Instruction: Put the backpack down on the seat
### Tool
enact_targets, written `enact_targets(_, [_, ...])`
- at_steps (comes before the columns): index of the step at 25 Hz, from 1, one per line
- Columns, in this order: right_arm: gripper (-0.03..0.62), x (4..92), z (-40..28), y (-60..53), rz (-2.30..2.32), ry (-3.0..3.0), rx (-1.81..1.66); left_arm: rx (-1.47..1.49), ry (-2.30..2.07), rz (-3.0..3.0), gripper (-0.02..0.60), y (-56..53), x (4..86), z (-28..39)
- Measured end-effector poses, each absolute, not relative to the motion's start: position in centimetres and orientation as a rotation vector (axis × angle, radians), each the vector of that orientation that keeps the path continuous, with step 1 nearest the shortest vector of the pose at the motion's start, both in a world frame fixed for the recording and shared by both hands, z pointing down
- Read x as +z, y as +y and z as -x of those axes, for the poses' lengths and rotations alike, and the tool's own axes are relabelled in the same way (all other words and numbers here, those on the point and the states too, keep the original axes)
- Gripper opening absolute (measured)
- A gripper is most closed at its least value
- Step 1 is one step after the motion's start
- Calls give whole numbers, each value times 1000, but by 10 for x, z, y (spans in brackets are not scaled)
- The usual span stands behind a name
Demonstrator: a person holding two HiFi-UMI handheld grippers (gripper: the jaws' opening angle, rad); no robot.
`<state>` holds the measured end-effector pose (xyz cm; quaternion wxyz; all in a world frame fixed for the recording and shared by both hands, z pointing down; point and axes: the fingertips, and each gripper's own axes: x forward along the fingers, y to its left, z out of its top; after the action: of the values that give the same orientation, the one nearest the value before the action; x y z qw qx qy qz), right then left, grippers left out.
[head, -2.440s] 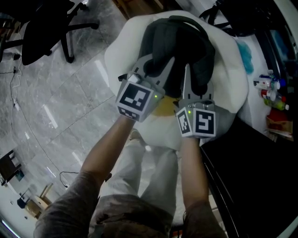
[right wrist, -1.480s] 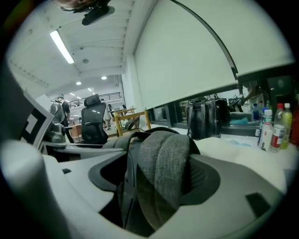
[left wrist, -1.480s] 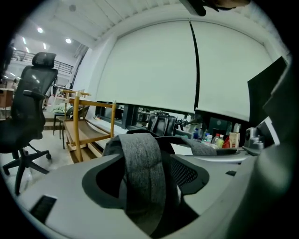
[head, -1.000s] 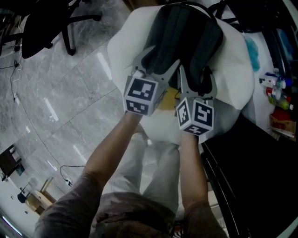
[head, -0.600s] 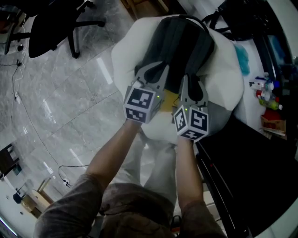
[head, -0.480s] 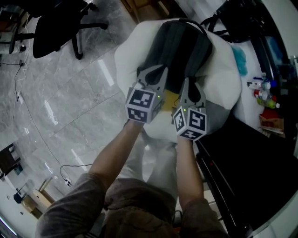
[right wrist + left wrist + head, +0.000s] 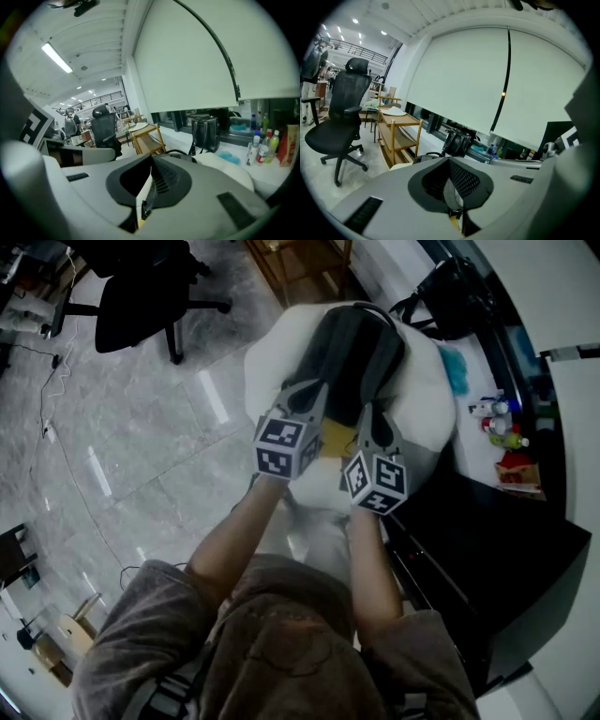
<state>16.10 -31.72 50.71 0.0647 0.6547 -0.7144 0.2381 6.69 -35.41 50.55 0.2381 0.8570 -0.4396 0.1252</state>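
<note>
1. Left claw is clenched on a thin bit of the backpack.
2. Backpack lies on the white seat, ahead of both claws.
3. Right claw pinches the backpack's near edge too.
4. Set-down looks nearly done. Next move: release both claws and pull back.

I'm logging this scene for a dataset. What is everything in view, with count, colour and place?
backpack: one, dark grey, lying on the seat
seat: one, white, soft, in front of the person
office chair: one, black, far left on the floor
wooden shelf: one, light brown, beyond the seat
bag: one, black, upper right
soft item: one, teal, at the seat's right edge
bottles: several, mixed colours, right of the seat
left gripper: one, grey, shut on the backpack
right gripper: one, grey, shut on the backpack
forearms: two, bare, behind the grippers
</note>
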Motion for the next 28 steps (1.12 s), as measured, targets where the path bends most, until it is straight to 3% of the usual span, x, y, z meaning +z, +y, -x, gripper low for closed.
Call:
enact_targets(17, [0,369,-127,-227,-1774,-2419,681,312,-1024,-2435,-2,-247,367,-63])
enact_targets(28, [0,273,-100,-158,-1479,-2787,468,216,-845,-2695,-2,-184,284,-67])
